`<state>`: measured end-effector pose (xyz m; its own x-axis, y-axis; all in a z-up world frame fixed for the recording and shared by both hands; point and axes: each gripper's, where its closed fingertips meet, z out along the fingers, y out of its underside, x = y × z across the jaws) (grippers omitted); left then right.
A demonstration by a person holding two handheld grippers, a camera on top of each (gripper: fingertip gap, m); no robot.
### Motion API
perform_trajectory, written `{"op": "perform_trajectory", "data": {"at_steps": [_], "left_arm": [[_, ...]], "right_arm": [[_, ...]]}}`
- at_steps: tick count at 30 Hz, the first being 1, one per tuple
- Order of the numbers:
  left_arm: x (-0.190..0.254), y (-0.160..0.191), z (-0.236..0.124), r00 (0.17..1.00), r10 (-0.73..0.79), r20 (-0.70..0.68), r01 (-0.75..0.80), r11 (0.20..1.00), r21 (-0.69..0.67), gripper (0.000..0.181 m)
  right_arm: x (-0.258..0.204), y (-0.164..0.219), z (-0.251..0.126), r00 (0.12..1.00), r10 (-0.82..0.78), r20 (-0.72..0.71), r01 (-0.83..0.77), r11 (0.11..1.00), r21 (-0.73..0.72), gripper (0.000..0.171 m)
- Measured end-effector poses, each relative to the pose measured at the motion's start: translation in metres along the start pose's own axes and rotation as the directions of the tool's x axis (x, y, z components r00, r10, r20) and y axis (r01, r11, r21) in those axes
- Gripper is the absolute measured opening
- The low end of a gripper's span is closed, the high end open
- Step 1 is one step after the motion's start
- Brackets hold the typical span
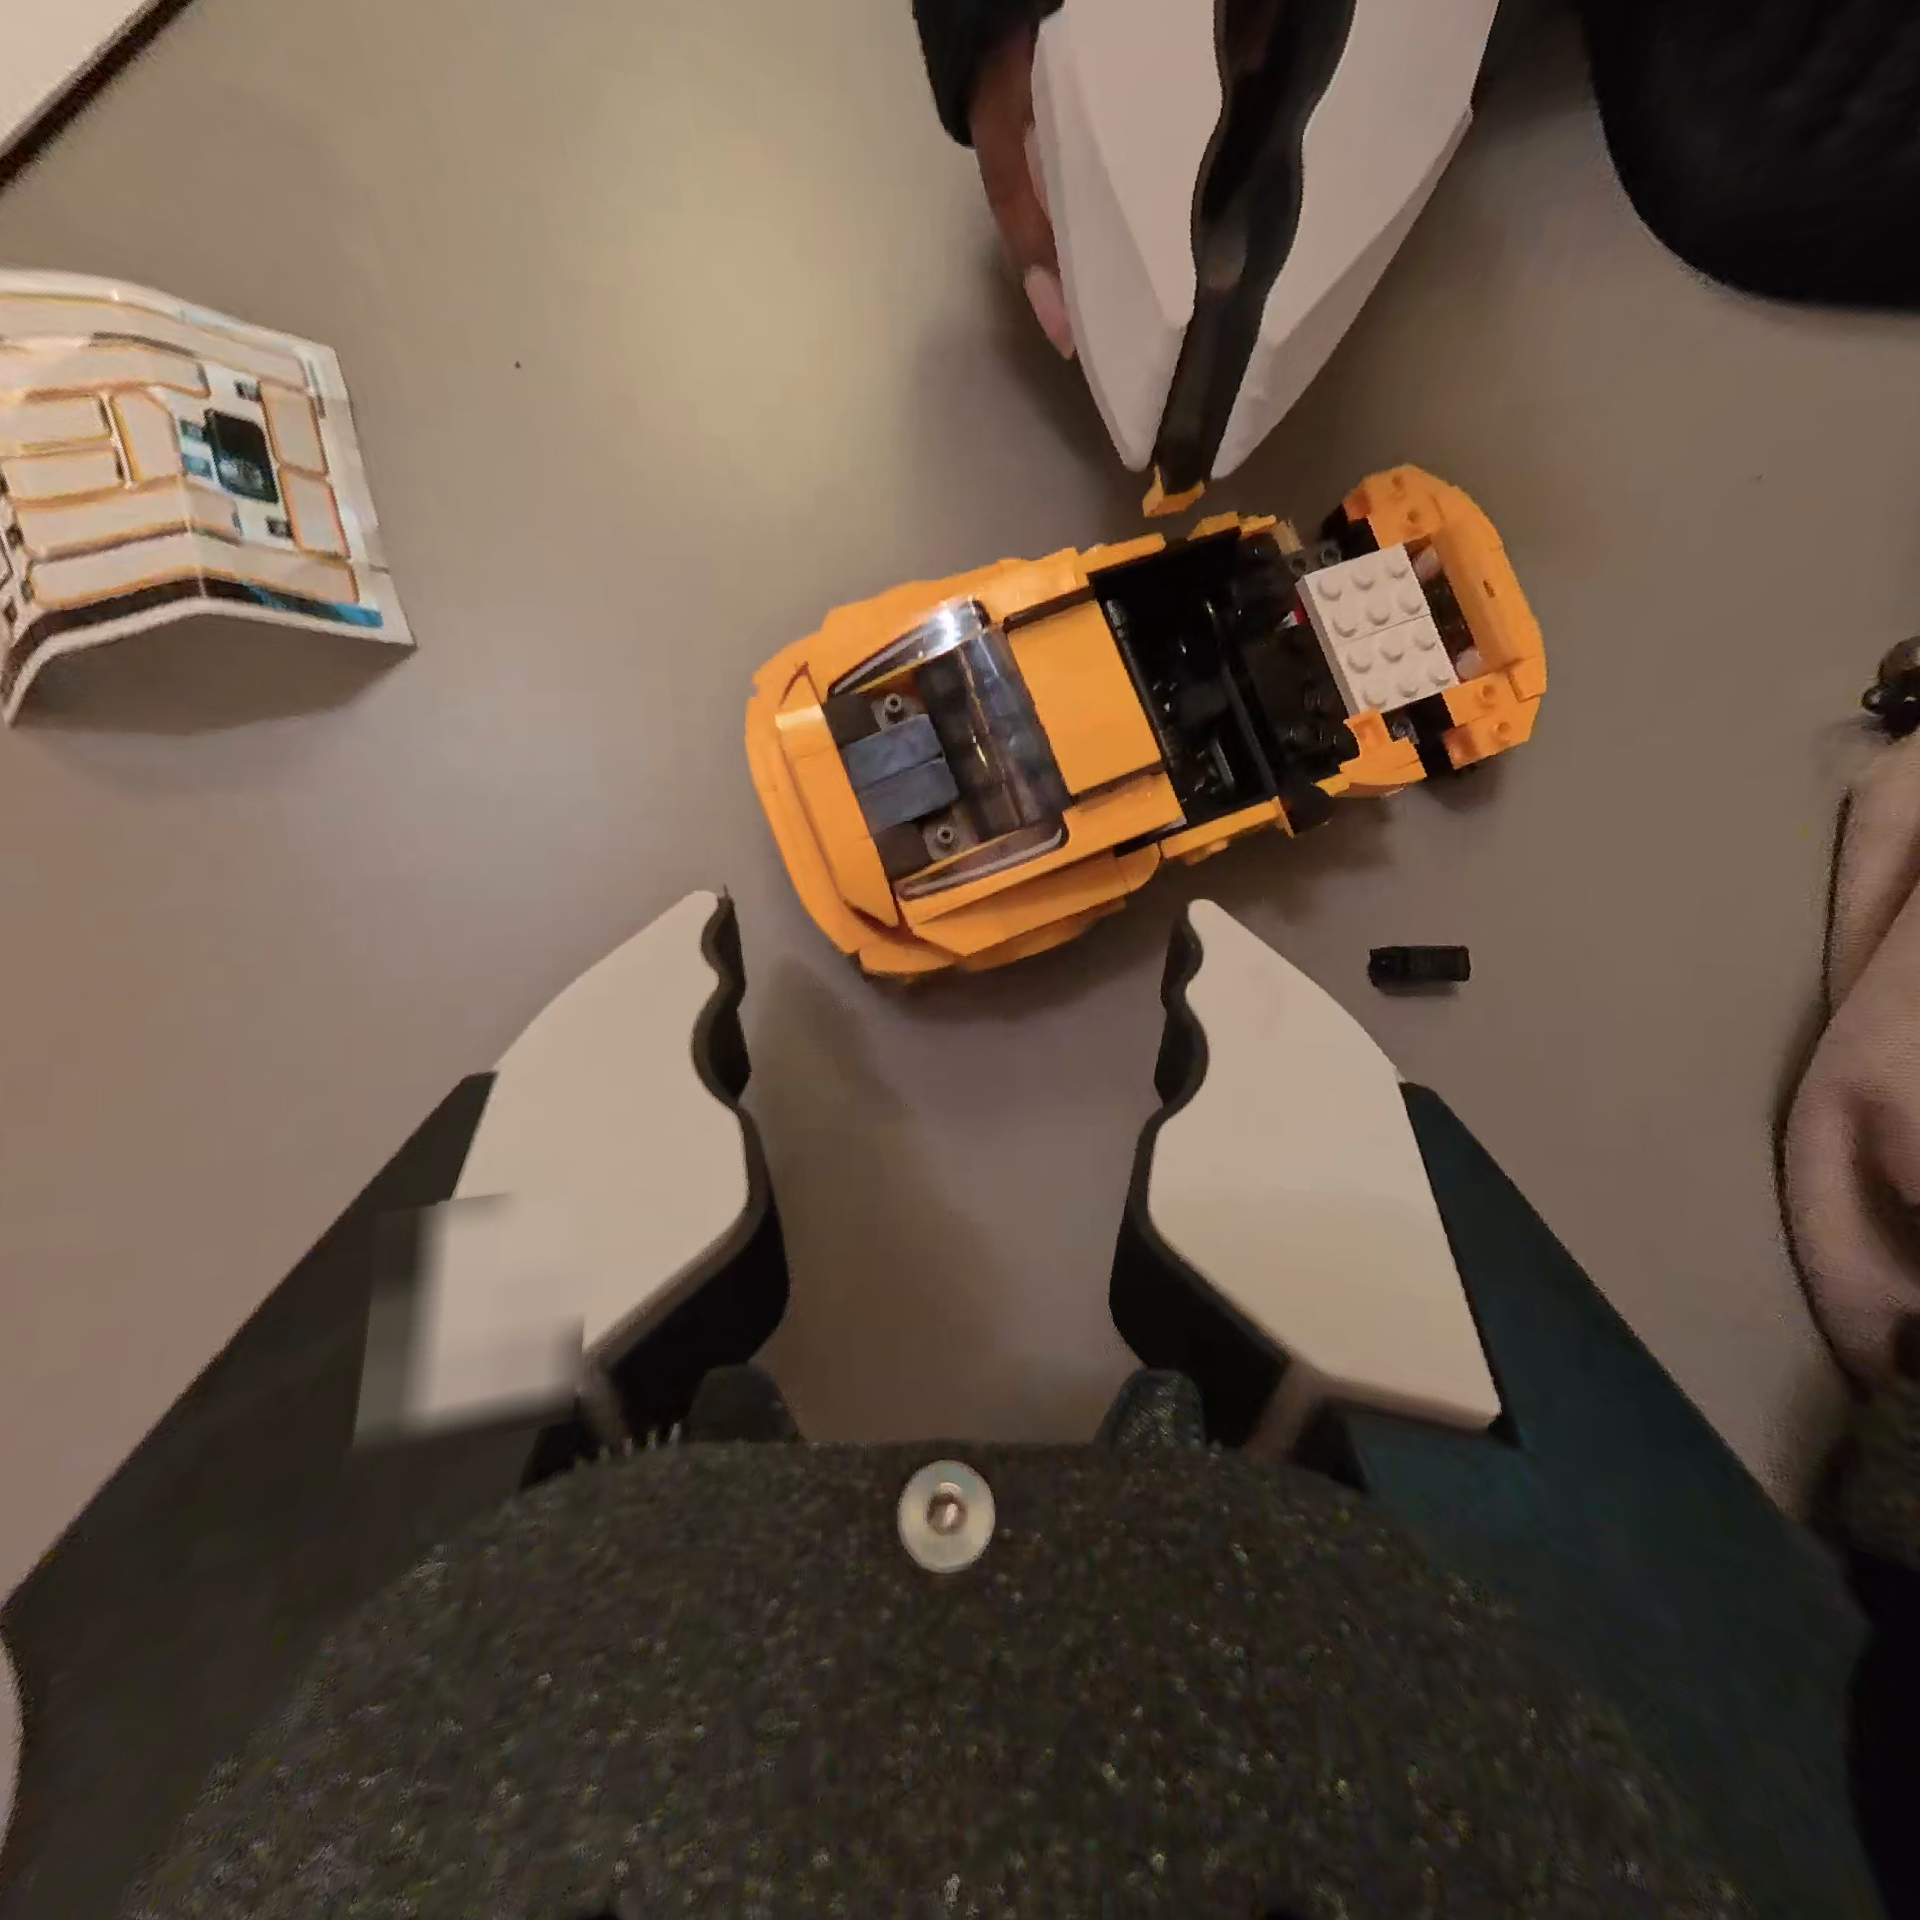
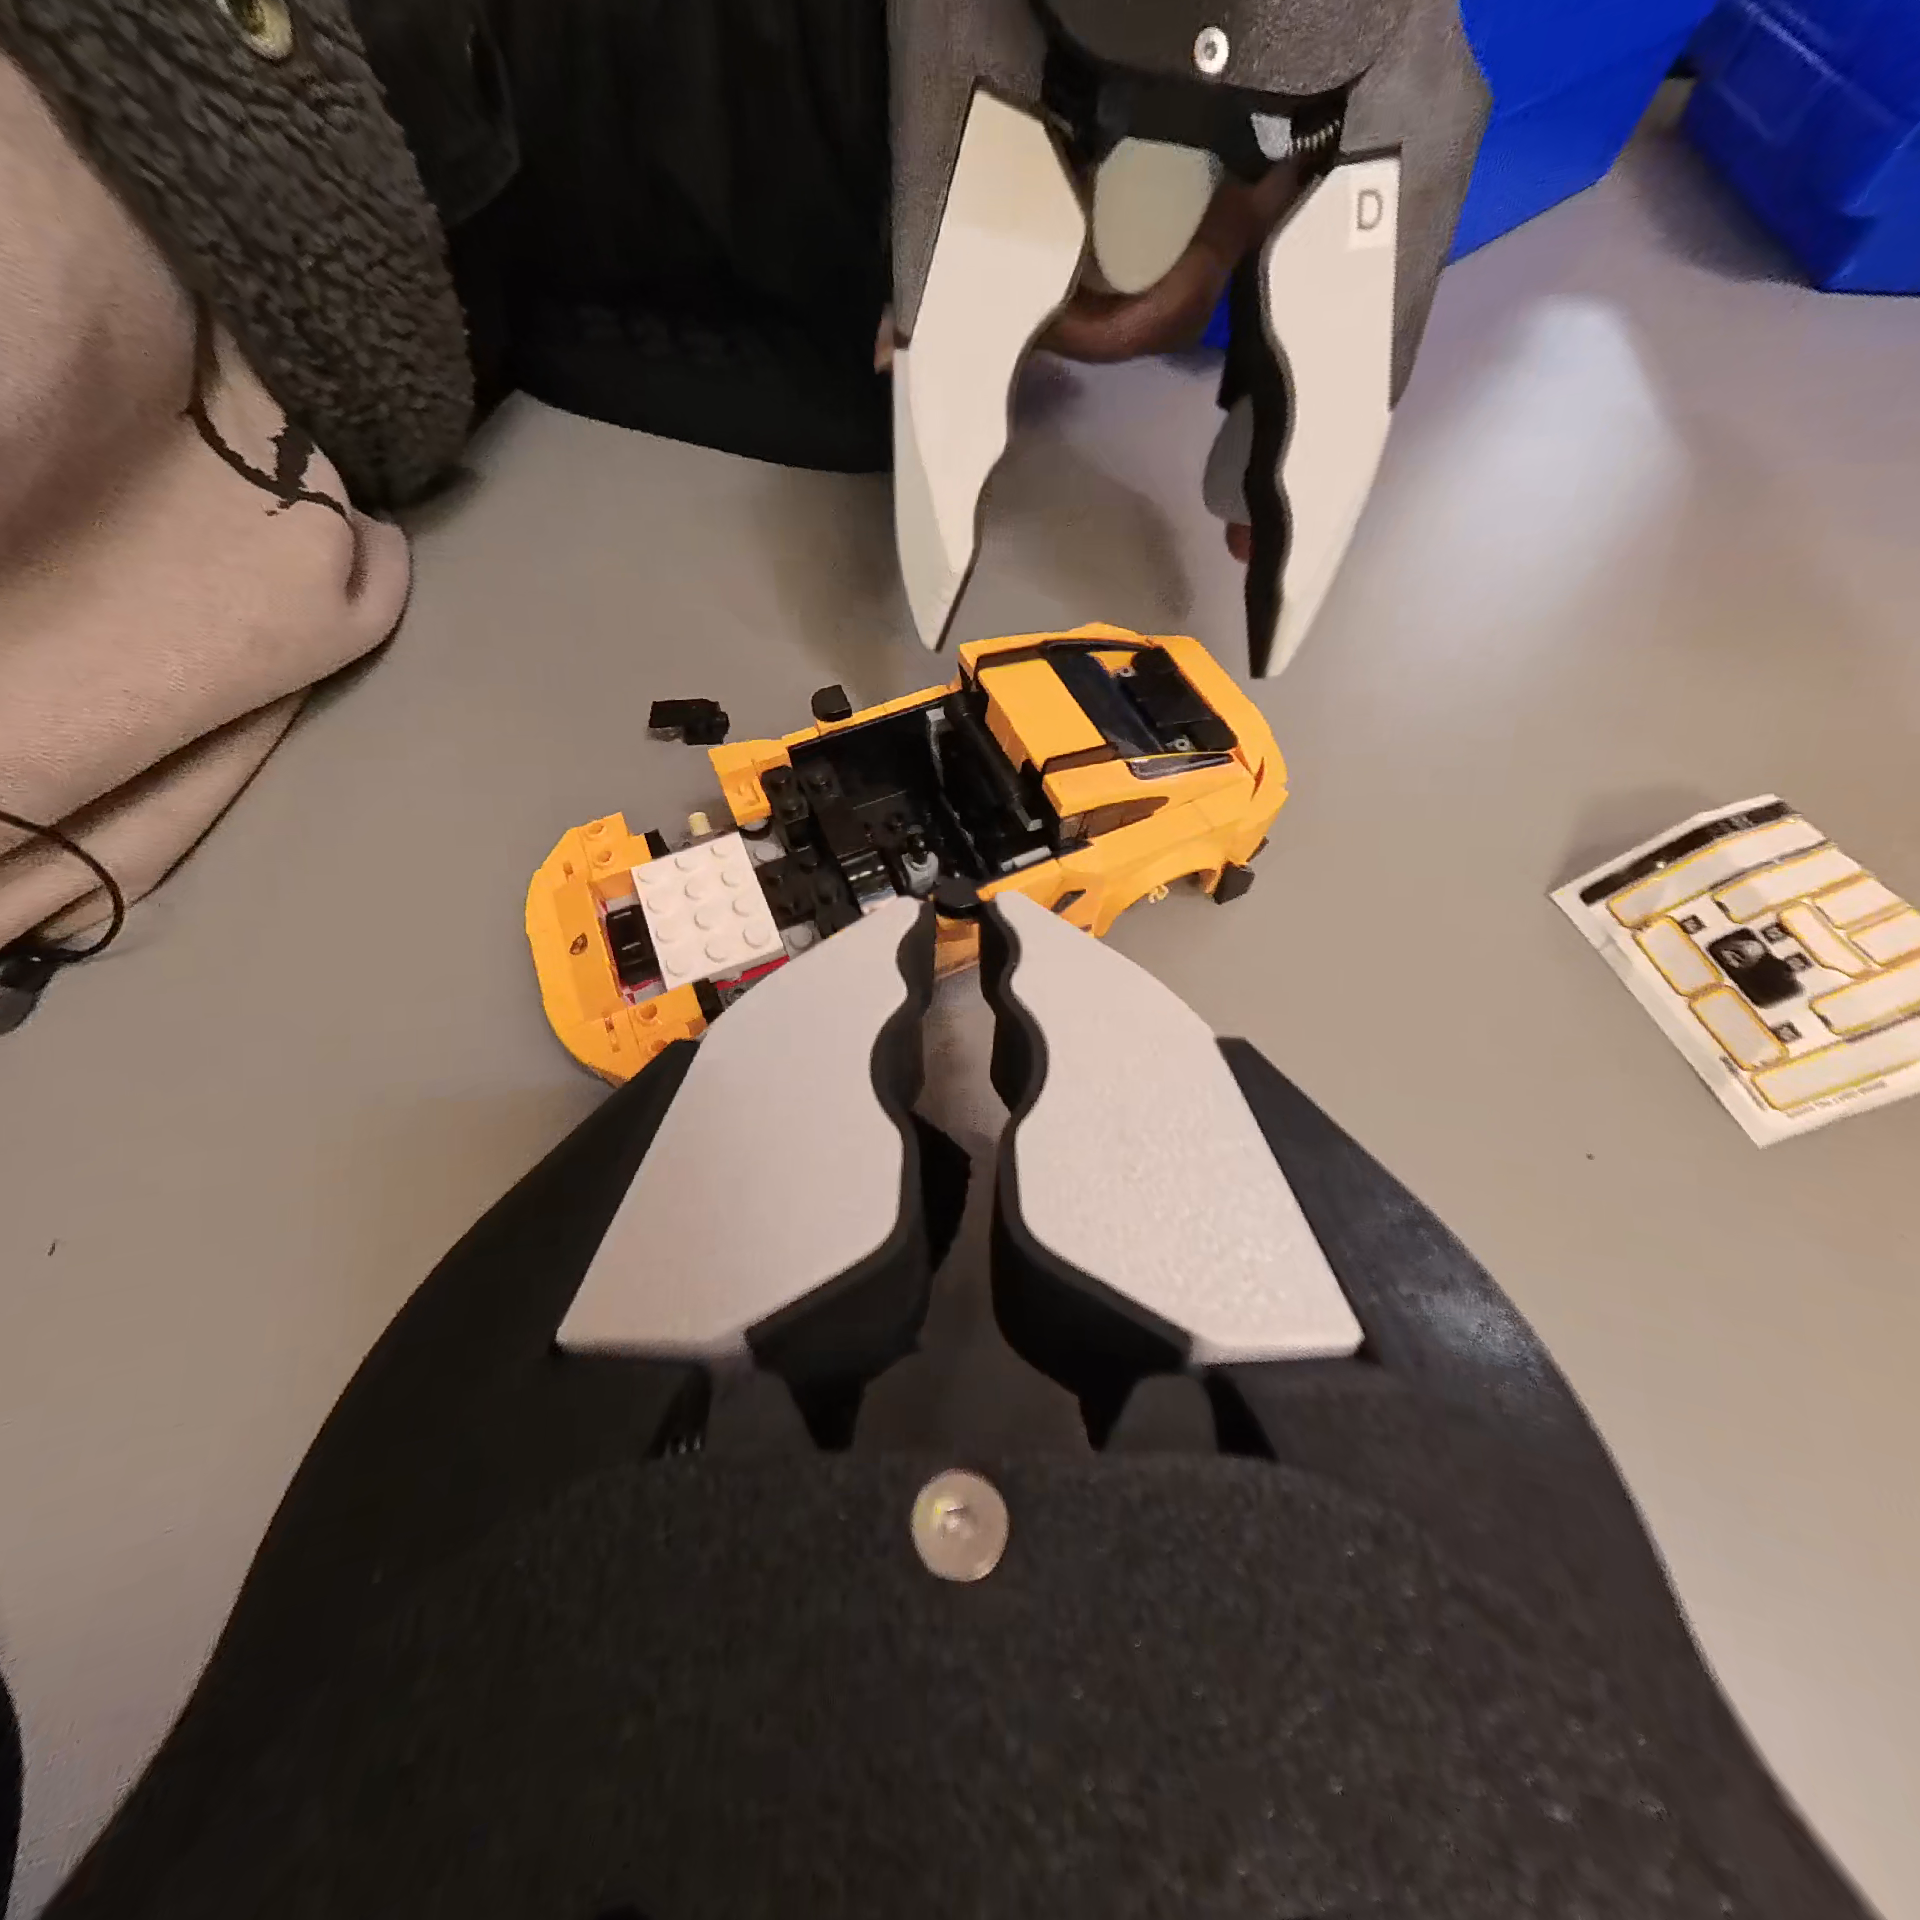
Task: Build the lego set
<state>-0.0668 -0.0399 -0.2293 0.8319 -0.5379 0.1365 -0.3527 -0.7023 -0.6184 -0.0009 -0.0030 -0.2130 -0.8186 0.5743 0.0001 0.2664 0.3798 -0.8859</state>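
An orange Lego car (image 1: 1039, 727), partly built, lies on the grey table with its black interior and a white plate open on top; it also shows in the right wrist view (image 2: 1122, 821). My left gripper (image 1: 956, 914) is open and empty, just short of the car's front end; in the right wrist view (image 2: 1101, 649) it hangs over the car's far side. My right gripper (image 2: 958, 912) is shut on a small orange piece (image 1: 1172, 499) and holds it against the car's side near the cabin; its closed tips show in the left wrist view (image 1: 1179, 468).
A small loose black piece (image 1: 1418, 966) lies beside the car, also seen in the right wrist view (image 2: 686, 717). A sticker sheet (image 1: 177, 488) (image 2: 1766, 956) lies off to one side. Blue bins (image 2: 1766, 135) stand behind. A person's clothing (image 2: 156, 520) borders the table. One gripper's finger ends stand about 9 centimeters off the other's.
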Motion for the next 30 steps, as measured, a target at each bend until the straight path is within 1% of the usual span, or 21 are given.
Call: {"op": "perform_trajectory", "data": {"at_steps": [8,13,16,19,21,24,27,28,30], "left_arm": [[0.0,-0.007,0.011,0.995,0.095,0.031,-0.096,0.995,0.035,0.079],[-0.001,-0.008,0.012,0.994,0.105,0.028,-0.107,0.993,0.059,0.078],[-0.004,-0.008,0.009,0.99,0.129,0.053,-0.132,0.99,0.054,0.076],[-0.005,-0.011,-0.002,0.988,0.142,0.068,-0.147,0.987,0.067,0.073],[-0.004,-0.02,-0.012,0.987,0.14,0.078,-0.148,0.983,0.108,0.063],[0.013,-0.042,-0.019,0.987,0.158,0.015,-0.158,0.969,0.19,0.041],[0.035,-0.055,-0.012,0.969,0.234,-0.077,-0.214,0.955,0.204,0.029],[0.04,-0.059,-0.009,0.968,0.221,-0.12,-0.194,0.96,0.203,0.026],[0.048,-0.065,-0.004,0.961,0.105,-0.255,-0.058,0.981,0.186,0.025]], "right_arm": [[-0.001,0.002,0.005,1.0,-0.015,0.024,0.016,0.999,-0.029,0.008],[-0.001,0.002,0.004,1.0,-0.017,0.017,0.018,0.999,-0.028,0.008],[-0.001,0.004,0.005,1.0,-0.02,0.014,0.02,0.999,-0.038,0.008],[0.0,0.002,0.004,1.0,-0.019,0.006,0.019,0.999,-0.031,0.008],[-0.001,-0.001,0.003,1.0,-0.01,0.005,0.01,1.0,-0.005,0.008],[-0.002,-0.007,0.0,1.0,-0.006,0.009,0.005,0.999,0.041,0.008],[-0.004,-0.021,-0.004,1.0,0.007,0.013,-0.008,0.992,0.129,0.008],[-0.003,-0.027,-0.007,1.0,0.002,-0.003,-0.001,0.987,0.164,0.008],[-0.003,-0.04,-0.013,0.999,-0.015,-0.039,0.023,0.975,0.223,0.007]]}}
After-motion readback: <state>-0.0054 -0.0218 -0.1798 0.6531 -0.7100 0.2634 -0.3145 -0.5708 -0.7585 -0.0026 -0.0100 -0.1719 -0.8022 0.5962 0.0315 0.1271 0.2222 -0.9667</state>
